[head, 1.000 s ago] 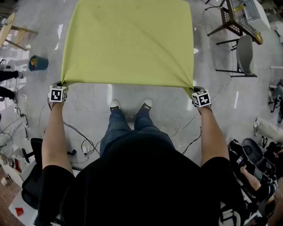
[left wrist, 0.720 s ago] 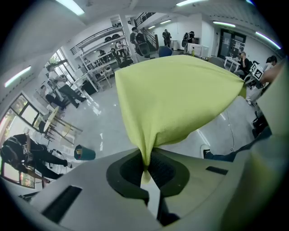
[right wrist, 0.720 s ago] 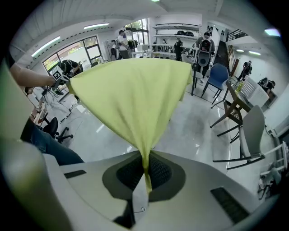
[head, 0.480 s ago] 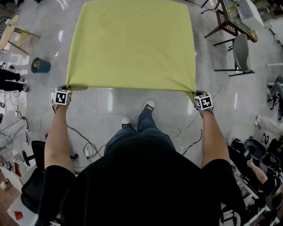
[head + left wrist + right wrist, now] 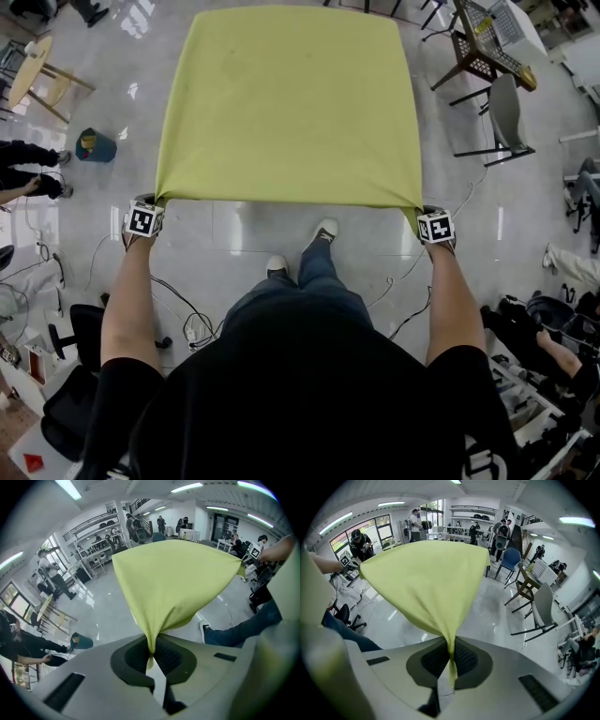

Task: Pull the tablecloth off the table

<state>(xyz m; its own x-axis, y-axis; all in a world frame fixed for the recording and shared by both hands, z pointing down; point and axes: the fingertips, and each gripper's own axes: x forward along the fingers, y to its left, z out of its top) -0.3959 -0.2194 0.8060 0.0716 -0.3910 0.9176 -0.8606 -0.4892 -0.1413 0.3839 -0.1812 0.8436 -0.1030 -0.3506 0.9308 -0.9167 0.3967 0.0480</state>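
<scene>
Looking like a thin, soft, light tablecloth (image 5: 291, 103), floppy and easy to bunch, so best gripped right at the corners. Left gripper (image 5: 151, 654) clamped shut on the near left corner, right gripper (image 5: 451, 660) pinched on the near right one. Stretched taut and nearly flat, near edge out over the floor (image 5: 262, 225), far end probably resting on the hidden table. Roughly square, no real long axis
</scene>
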